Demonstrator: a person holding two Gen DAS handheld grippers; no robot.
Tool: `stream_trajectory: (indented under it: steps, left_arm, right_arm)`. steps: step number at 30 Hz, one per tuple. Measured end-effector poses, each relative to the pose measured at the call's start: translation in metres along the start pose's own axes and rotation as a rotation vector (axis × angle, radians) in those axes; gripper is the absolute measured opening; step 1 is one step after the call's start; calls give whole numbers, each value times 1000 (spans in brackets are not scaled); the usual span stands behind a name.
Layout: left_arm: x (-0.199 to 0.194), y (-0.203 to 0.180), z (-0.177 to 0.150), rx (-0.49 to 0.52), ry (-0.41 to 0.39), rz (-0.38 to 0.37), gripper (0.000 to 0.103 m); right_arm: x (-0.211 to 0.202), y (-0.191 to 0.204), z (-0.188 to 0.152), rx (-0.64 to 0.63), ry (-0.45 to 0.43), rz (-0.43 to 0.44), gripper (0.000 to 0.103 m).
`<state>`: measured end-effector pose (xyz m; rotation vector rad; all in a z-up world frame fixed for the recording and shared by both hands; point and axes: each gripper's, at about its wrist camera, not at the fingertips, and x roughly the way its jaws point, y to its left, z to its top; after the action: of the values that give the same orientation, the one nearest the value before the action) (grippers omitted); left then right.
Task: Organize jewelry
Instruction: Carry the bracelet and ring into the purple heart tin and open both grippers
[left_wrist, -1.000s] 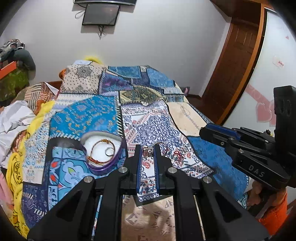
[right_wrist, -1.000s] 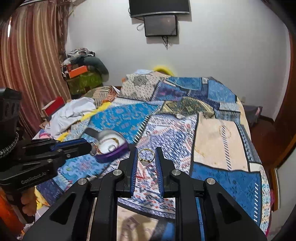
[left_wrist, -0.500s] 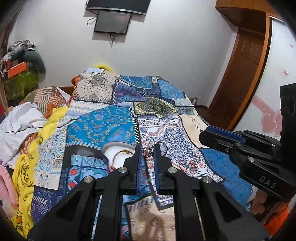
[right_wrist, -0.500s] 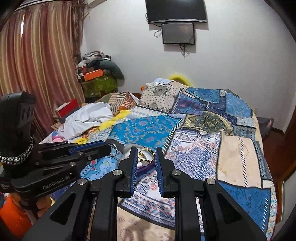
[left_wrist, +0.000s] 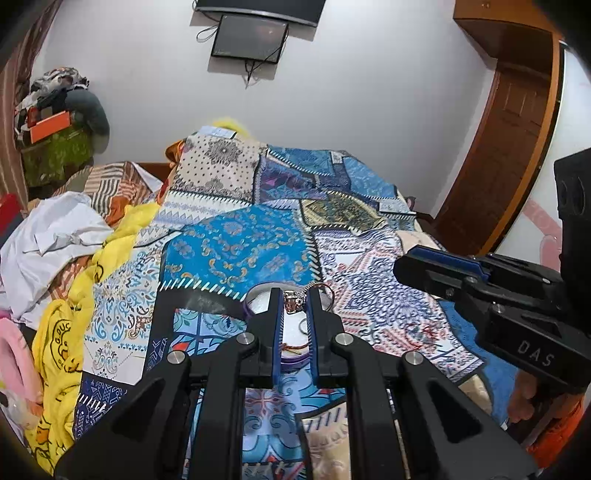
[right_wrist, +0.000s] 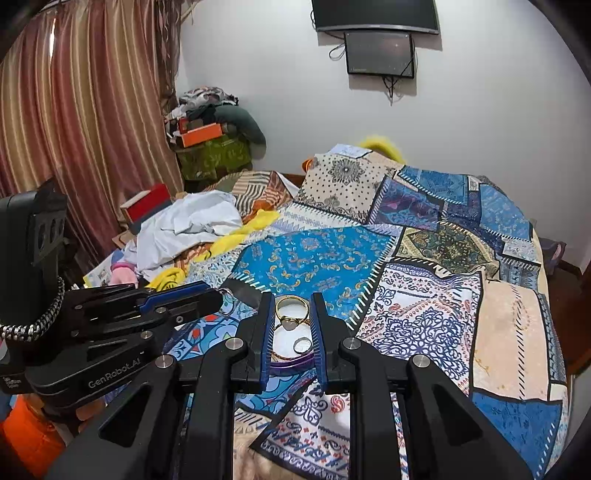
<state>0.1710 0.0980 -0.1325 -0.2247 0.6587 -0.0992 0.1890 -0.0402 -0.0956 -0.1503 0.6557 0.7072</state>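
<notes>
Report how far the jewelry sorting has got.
Done: a bangle and a small silver ring already lie in the purple-rimmed dish on the quilt.
In hand: the left gripper holds a stone-set ring; the right gripper holds a gold ring, both above the dish.
Left: dropping these two in. No other loose jewelry is visible.

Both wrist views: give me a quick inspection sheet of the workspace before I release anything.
Surface: patchwork bedspread.
Job's things: silver ring in left gripper; gold ring in right gripper; purple-rimmed dish below, holding a bangle and a small ring.
Clutter: clothes pile at bed's left.
Grippers: both shut on rings, above dish.
Cables: wires under wall screen.
Surroundings: curtain, wooden door.
</notes>
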Motion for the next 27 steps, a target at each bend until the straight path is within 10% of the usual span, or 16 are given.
stream_trajectory:
  steps: [27]
  left_arm:
    - [86,16,-18,-7,167,-11,10]
  right_arm:
    - [79,-15,-7,39,165,58,17]
